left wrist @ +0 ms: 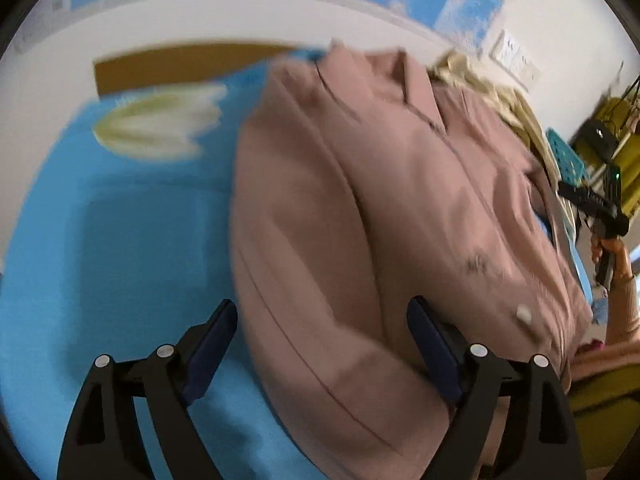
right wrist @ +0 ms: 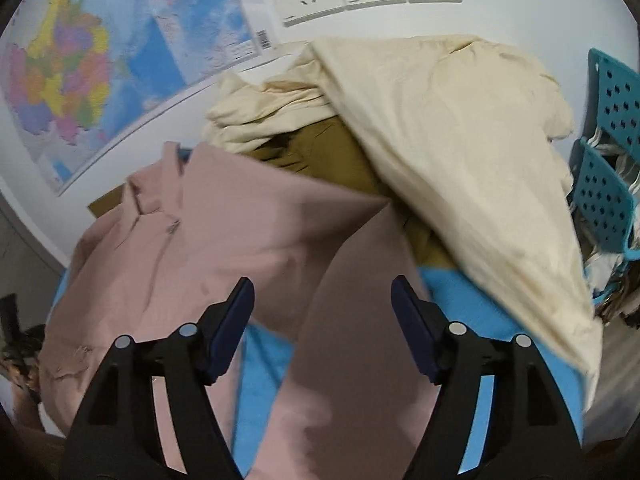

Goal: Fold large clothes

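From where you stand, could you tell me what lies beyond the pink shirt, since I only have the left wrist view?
Observer: A cream garment is heaped behind the pink shirt, draped over a mustard one.
Operator: Thank you. Is the right gripper holding anything?
Observer: No; the right gripper is open, with a pink sleeve lying below its jaws.
Operator: Anything to its right?
Observer: A teal perforated basket at the edge.

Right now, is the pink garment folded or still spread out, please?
Partly folded: the pink garment has its sleeve lying across the body, collar showing, on the blue sheet.
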`<action>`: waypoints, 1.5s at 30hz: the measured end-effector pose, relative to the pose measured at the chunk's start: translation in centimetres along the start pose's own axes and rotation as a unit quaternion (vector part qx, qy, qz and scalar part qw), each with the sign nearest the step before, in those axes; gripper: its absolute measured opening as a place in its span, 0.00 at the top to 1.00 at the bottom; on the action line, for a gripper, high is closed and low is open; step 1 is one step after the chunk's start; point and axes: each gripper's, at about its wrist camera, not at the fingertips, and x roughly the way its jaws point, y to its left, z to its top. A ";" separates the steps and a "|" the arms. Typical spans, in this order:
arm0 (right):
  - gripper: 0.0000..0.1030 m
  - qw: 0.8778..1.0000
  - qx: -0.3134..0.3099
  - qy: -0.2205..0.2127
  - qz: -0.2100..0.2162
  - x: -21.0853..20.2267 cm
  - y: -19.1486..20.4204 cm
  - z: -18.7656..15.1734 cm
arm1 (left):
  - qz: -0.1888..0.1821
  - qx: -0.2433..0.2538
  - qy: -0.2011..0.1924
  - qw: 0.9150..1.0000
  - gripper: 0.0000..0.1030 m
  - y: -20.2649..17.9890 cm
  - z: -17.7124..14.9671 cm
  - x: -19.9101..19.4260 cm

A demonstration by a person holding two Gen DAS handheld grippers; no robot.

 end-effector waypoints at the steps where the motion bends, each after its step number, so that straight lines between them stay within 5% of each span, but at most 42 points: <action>1: 0.32 1.000 0.001 -0.001 0.006 -0.1 0.3 -0.1 | 0.008 0.000 -0.010 1.000 0.40 -0.1 -0.3 -0.1; 2: 0.32 1.000 0.002 -0.002 0.014 -0.1 0.6 -0.4 | 0.007 0.000 -0.018 1.000 0.74 -0.1 -0.5 -0.3; 3: 0.32 1.000 -0.001 -0.004 0.020 -0.3 1.0 -0.7 | -0.009 -0.016 -0.016 1.000 0.90 0.4 -0.4 -0.6; 4: 0.32 1.000 -0.005 -0.006 0.024 -0.4 1.5 -0.9 | -0.012 -0.035 -0.019 0.999 0.96 1.0 -0.2 -1.2; 9: 0.32 0.998 -0.041 -0.024 0.038 -0.9 4.1 -0.7 | 0.043 -0.138 -0.101 0.984 0.90 6.6 2.4 -7.4; 10: 0.32 0.998 -0.044 -0.025 0.036 -0.9 4.3 -0.8 | 0.063 -0.154 -0.104 0.981 0.79 7.7 2.9 -7.9; 13: 0.32 0.998 -0.035 -0.020 0.038 -0.1 4.3 -0.9 | 0.167 -0.162 -0.063 0.970 0.48 9.0 4.1 -6.3; 16: 0.32 0.999 -0.033 -0.015 0.030 0.0 3.9 -1.6 | 0.226 -0.150 -0.037 0.962 0.43 8.6 4.2 -4.8; 18: 0.29 0.999 -0.034 -0.018 0.025 -0.8 3.5 -2.4 | 0.211 -0.164 -0.067 0.961 0.44 8.2 4.0 -5.9; 21: 0.20 0.999 -0.039 -0.017 0.007 -2.0 3.0 -3.5 | 0.110 -0.195 -0.151 0.963 0.41 8.1 3.2 -9.5; 23: 0.14 0.998 -0.056 -0.007 -0.010 -2.3 2.9 -4.5 | 0.084 -0.191 -0.194 0.959 0.40 7.2 3.1 -11.4; 30: 0.14 0.993 -0.091 0.055 -0.059 1.4 2.8 -7.4 | 0.067 -0.071 -0.157 0.983 0.35 -0.5 6.2 -8.2; 34: 0.44 0.987 -0.114 0.056 -0.095 2.7 2.7 -7.4 | 0.025 -0.021 -0.127 0.991 0.34 -4.3 7.2 -4.4; 35: 0.75 0.988 -0.109 0.059 -0.087 2.5 2.6 -7.0 | 0.012 -0.010 -0.118 0.993 0.34 -5.1 7.3 -3.5; 36: 0.95 0.991 -0.097 0.064 -0.069 2.2 2.3 -6.6 | 0.005 -0.001 -0.112 0.994 0.34 -5.9 7.4 -2.9; 41: 0.97 0.997 -0.042 0.030 0.055 -2.1 1.7 -3.6 | -0.036 0.047 -0.092 0.994 0.34 -9.2 7.8 -0.9; 45: 0.97 0.986 -0.056 -0.033 0.151 -7.1 4.7 0.4 | -0.080 0.069 -0.092 0.990 0.34 -10.7 8.6 -0.6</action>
